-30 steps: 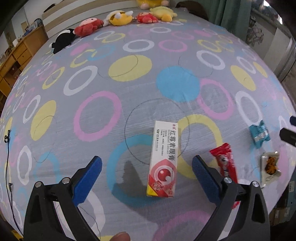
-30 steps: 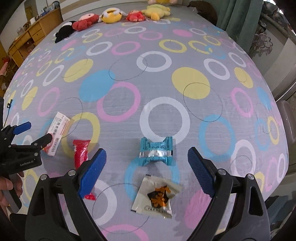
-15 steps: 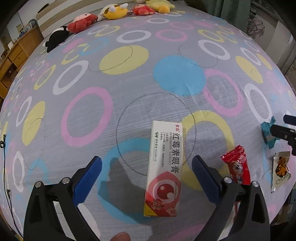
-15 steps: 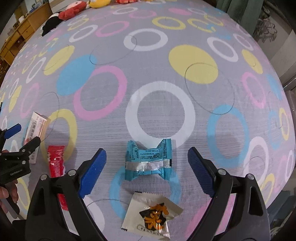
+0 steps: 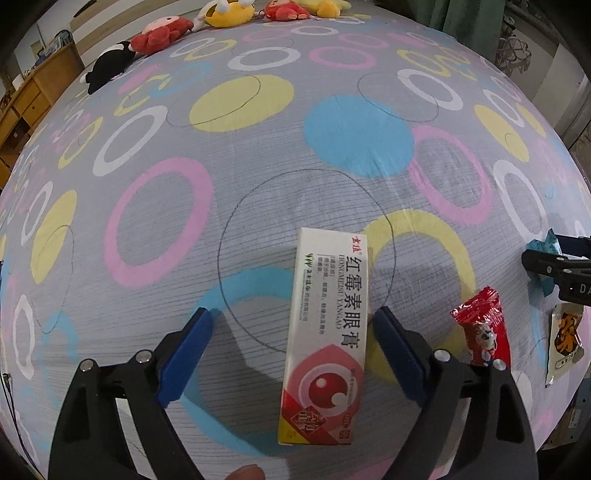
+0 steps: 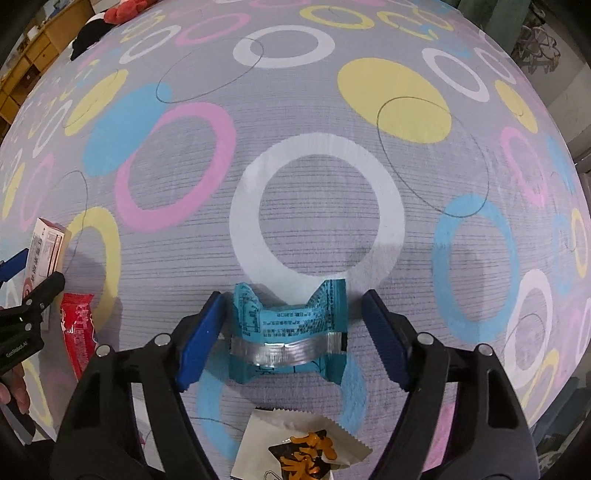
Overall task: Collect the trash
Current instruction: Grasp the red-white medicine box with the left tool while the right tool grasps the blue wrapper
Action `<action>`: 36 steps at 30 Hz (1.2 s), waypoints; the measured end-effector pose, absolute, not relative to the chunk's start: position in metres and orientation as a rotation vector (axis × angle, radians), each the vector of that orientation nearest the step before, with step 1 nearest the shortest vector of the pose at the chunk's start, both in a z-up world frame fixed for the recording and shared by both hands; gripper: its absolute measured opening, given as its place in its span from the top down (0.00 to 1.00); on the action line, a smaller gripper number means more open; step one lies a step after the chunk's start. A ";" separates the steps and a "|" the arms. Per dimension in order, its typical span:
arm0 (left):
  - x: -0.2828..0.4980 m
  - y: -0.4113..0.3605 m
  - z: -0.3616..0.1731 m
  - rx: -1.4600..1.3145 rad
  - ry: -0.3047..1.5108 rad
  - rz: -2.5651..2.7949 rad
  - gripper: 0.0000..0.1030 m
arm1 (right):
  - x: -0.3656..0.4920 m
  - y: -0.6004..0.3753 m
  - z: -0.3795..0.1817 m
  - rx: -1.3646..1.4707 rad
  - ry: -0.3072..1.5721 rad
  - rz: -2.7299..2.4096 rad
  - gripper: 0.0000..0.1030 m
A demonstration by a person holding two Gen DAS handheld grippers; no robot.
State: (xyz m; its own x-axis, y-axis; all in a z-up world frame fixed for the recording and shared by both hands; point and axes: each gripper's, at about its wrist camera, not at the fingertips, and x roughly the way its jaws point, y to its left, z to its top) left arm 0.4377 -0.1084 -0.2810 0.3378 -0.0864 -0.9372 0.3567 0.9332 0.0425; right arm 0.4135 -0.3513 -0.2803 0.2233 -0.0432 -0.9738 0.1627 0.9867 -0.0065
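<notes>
A long white and red carton [image 5: 325, 332] lies on the ring-patterned bedsheet [image 5: 258, 184]. My left gripper [image 5: 291, 325] points down over it. Its jaws are closing with the carton between them, close to the right pad [image 5: 399, 354] and well clear of the left one. A crumpled teal wrapper [image 6: 291, 328] lies between the pads of my right gripper [image 6: 293, 306], whose jaws are also closing. The left pad [image 6: 203, 339] is almost at the wrapper's edge, and a gap shows on the right. Neither grip presses.
A red snack wrapper [image 5: 480, 328] lies between the two grippers. A white packet with orange print [image 6: 303, 443] sits just below the teal wrapper. Plush toys [image 5: 221, 18] line the far edge of the bed. Wooden drawers [image 5: 22, 107] stand at the left.
Both grippers have come down closer to the bed, the right one more. Their jaws have narrowed around the carton and the teal wrapper, which lie where they were.
</notes>
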 end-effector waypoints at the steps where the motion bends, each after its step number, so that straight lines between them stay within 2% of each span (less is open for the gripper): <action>1: 0.437 -0.109 -0.281 0.257 1.193 -0.293 0.19 | 0.414 -0.351 -0.280 0.103 1.339 -0.138 0.32; 6: 0.436 -0.110 -0.281 0.256 1.190 -0.295 0.24 | 0.414 -0.348 -0.281 0.117 1.336 -0.133 0.39; 10: 0.432 -0.113 -0.279 0.258 1.186 -0.300 0.31 | 0.413 -0.348 -0.280 0.117 1.333 -0.130 0.51; 13: 0.432 -0.113 -0.276 0.251 1.184 -0.301 0.43 | 0.412 -0.347 -0.279 0.113 1.333 -0.127 0.63; 15: 0.433 -0.113 -0.275 0.241 1.184 -0.302 0.54 | 0.411 -0.344 -0.278 0.105 1.331 -0.128 0.64; 19: 0.434 -0.112 -0.272 0.228 1.185 -0.308 0.68 | 0.410 -0.337 -0.276 0.082 1.329 -0.130 0.69; 36: 0.428 -0.107 -0.258 0.197 1.171 -0.325 0.68 | 0.397 -0.347 -0.266 0.093 1.281 -0.108 0.72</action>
State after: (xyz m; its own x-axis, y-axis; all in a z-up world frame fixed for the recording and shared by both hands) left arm 0.4277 -0.1075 -0.2583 0.3500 -0.1472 -0.9251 0.3505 0.9364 -0.0164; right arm 0.3965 -0.3471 -0.2657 0.2819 -0.0290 -0.9590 0.1321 0.9912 0.0089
